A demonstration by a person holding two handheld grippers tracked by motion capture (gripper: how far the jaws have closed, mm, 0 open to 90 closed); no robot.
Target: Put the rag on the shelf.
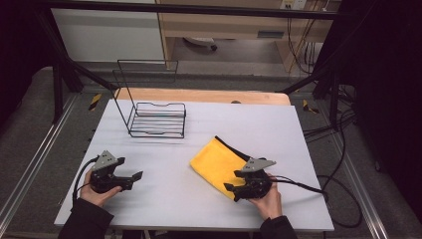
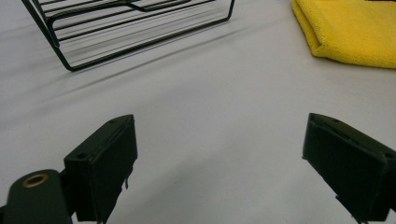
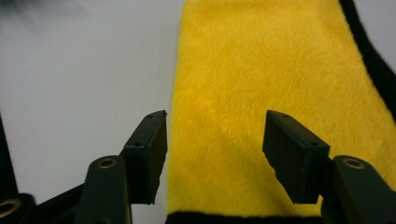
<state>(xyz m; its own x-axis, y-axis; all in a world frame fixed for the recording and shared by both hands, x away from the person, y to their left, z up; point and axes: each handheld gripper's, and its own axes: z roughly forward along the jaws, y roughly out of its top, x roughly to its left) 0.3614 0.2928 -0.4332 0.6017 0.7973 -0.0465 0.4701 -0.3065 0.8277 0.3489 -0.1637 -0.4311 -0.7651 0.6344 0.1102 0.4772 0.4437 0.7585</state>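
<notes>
The yellow cloth [image 1: 217, 164] lies folded on the tabletop [image 1: 199, 194], near the wire rack [image 1: 157, 119]. The right tool [image 3: 212, 154] hovers wide open over the cloth's near edge. It probably wants to pinch that edge: go low and squeeze both layers. The left tool [image 2: 219, 158] waits open, holding nothing.

Even overhead light, dim dark surroundings; soft shadows under wire rack [image 2: 130, 32]; slight blur.
</notes>
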